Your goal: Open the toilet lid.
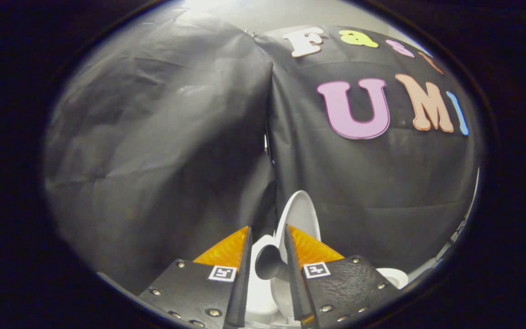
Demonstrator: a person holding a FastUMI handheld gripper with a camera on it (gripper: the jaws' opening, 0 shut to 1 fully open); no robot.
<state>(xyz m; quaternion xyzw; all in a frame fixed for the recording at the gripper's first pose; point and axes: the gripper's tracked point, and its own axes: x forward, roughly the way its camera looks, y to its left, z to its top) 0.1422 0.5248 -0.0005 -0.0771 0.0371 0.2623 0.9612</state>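
The white toilet lid (300,214) stands raised, nearly upright, against the black cloth wall. Its lower edge runs down into the narrow gap between my fingers. My gripper (267,249) is shut on that edge, one finger on each side of the lid. A dark, funnel-shaped knob (266,262) sits in the gap and touches the right finger (311,249). More white of the toilet (260,292) shows low down between the fingers.
The black cloth wall (162,151) hangs close behind the lid, with a fold line running down its middle. A white rounded part of the toilet (393,276) shows to the right of the right finger.
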